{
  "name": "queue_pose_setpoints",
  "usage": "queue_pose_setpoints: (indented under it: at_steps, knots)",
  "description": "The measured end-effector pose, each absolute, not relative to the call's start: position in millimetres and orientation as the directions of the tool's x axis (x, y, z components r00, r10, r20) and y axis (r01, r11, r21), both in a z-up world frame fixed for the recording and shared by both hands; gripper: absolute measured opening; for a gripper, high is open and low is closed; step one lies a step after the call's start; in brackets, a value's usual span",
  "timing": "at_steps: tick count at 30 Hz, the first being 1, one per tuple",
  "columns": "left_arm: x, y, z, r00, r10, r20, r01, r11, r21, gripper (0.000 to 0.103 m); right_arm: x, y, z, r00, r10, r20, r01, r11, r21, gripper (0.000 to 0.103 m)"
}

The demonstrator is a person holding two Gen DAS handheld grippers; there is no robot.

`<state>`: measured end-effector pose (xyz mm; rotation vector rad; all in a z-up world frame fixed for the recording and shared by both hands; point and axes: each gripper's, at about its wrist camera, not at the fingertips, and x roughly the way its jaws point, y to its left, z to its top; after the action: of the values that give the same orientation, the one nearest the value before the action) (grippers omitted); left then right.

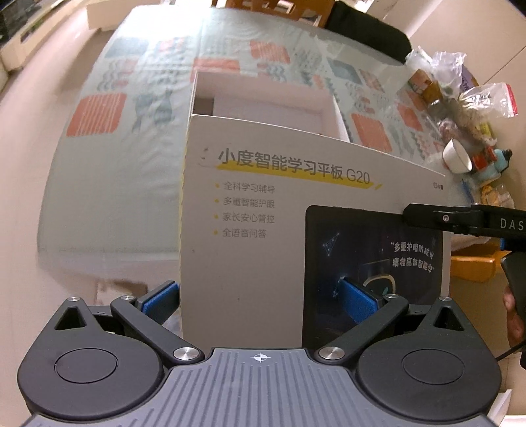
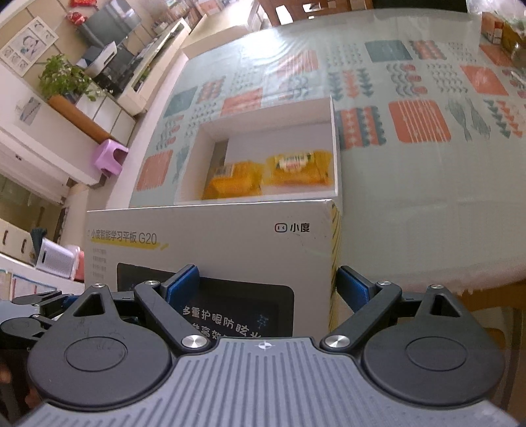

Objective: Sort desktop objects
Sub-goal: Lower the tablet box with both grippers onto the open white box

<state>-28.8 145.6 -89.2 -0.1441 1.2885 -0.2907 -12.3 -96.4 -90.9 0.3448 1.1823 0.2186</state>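
Observation:
A white box lid (image 1: 263, 210) printed with a tablet picture and Chinese text is held up above the open white box (image 1: 263, 95) on the table. My left gripper (image 1: 259, 297) grips the lid's left edge, one blue pad behind it and one on its face. My right gripper (image 2: 268, 285) grips the lid's (image 2: 230, 236) right edge the same way. In the right wrist view the box (image 2: 333, 131) holds two yellow snack packets (image 2: 233, 179) (image 2: 297, 167). The right gripper's fingers (image 1: 460, 220) show at the right of the left wrist view.
The table (image 2: 411, 184) has a patterned cloth under clear plastic. Plastic bags, a small white cup (image 1: 455, 156) and clutter sit at its right side. A chair (image 1: 365, 29) stands behind the table. A purple stool (image 2: 110, 157) and cabinets are on the floor to the left.

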Motion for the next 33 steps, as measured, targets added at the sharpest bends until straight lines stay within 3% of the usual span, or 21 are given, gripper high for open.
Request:
queue_pose_setpoints:
  at_steps: [18,33]
  knots:
    - [-137,142,-100,0.221,-0.233,-0.947,0.028,0.972,-0.233,0.103,-107,-87,-111,0.289,0.394,-0.872,-0.043,0.916,0.400,0.103]
    - [-122,156,-107,0.216,-0.234,-0.948,0.001,0.971,-0.239,0.103,-92,-72,-113,0.283,0.393,-0.875,-0.053,0.917,0.395,0.103]
